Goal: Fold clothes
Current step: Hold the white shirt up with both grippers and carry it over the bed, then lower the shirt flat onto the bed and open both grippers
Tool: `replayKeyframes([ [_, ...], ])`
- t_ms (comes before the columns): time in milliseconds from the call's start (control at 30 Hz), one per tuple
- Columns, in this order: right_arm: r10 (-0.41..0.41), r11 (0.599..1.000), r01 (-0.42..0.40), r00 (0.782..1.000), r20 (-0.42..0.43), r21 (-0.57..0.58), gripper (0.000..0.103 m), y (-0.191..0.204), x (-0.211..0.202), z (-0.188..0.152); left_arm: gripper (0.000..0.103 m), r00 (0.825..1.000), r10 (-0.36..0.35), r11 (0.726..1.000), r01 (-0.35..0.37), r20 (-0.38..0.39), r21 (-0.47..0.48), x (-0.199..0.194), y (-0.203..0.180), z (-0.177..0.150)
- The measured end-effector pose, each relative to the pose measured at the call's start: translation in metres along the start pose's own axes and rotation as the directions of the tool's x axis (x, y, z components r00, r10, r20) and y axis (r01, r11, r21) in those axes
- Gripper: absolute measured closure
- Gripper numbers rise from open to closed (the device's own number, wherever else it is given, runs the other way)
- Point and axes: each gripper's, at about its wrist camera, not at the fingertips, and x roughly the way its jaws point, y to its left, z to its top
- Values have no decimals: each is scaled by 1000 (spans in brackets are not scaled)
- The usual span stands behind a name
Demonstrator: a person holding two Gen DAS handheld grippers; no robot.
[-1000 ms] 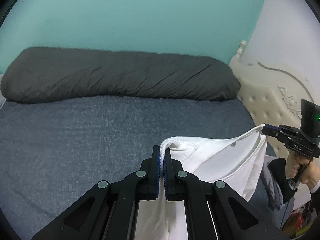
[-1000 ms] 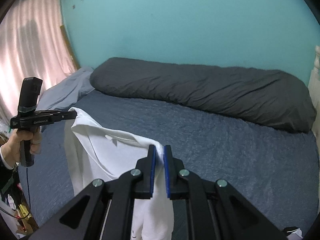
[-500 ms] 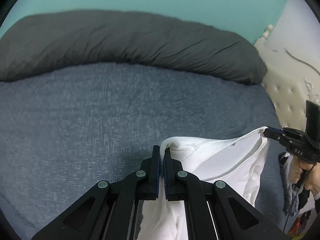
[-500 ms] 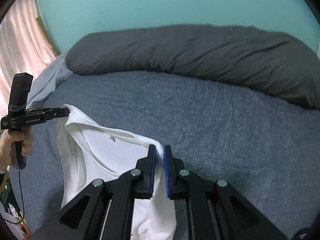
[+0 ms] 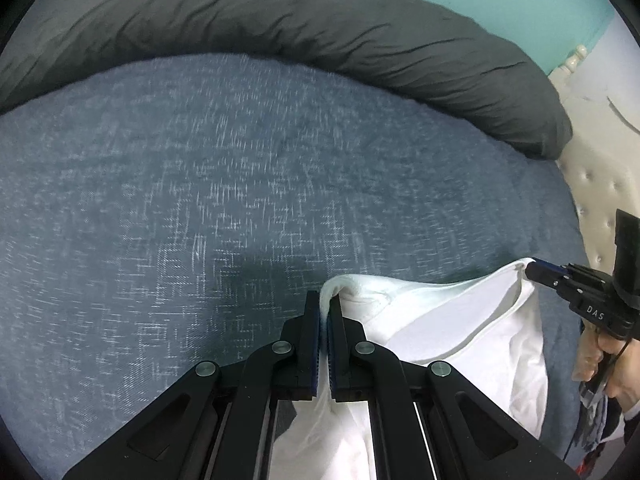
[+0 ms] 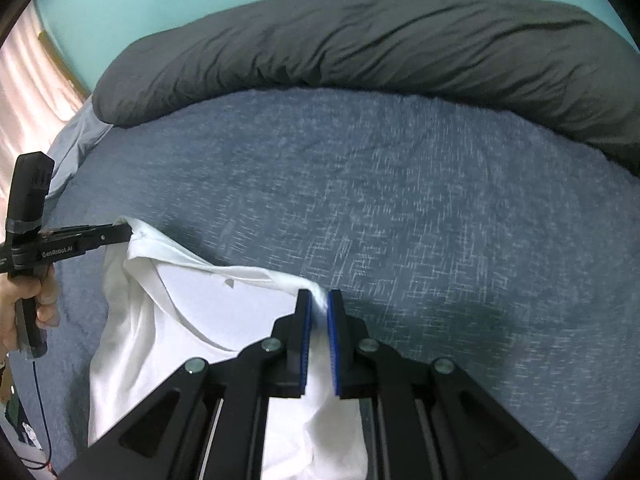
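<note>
Blue-grey bed lay under the white shirt, hung by its shoulders between the left hand-held gripper and right hand-held gripper, both clenched on cloth; spreading step, next calls for laying it flat.

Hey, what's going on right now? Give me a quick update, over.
Left gripper and right gripper both shut on white shirt. Shirt hangs over blue bed cover. Nothing in the way.

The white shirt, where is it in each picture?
Left wrist view: the white shirt hangs at lower right, pinched in the left claw.
Right wrist view: the white shirt hangs at lower left, pinched in the right claw.
Shared landmark: the dark grey pillow along the top.
</note>
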Motion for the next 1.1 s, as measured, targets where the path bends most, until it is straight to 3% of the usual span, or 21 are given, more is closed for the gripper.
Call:
replayKeyframes([
  [400,-5,998,8,998,-57,57,95,-16,42,-12,96,999,13,998,-16,-53,-57,38,14,-4],
  [567,39,994,-33,998,-50,102,93,-23,44,-15,55,999,-5,997,2,-38,-75,32,15,-3],
  [600,44,993,-38,998,-46,112,93,-25,43,-15,53,999,-20,996,17,-31,-92,29,17,-3],
  [700,82,981,-78,997,-15,175,90,-33,36,-17,52,999,-38,994,36,-22,-99,21,19,-4],
  [767,101,971,-102,995,17,217,69,-39,30,-19,52,999,-36,995,34,-19,-94,16,20,-5],
  [800,120,963,-125,992,32,241,66,-41,27,-20,52,999,-41,994,39,-14,-97,11,21,-7],
  [967,85,968,-107,991,102,228,62,-42,-2,-29,51,999,-45,996,45,0,-78,-10,27,-27],
  [1100,59,961,-85,993,106,262,61,-45,-13,-52,51,999,-53,996,52,-10,-72,-25,30,-52],
])
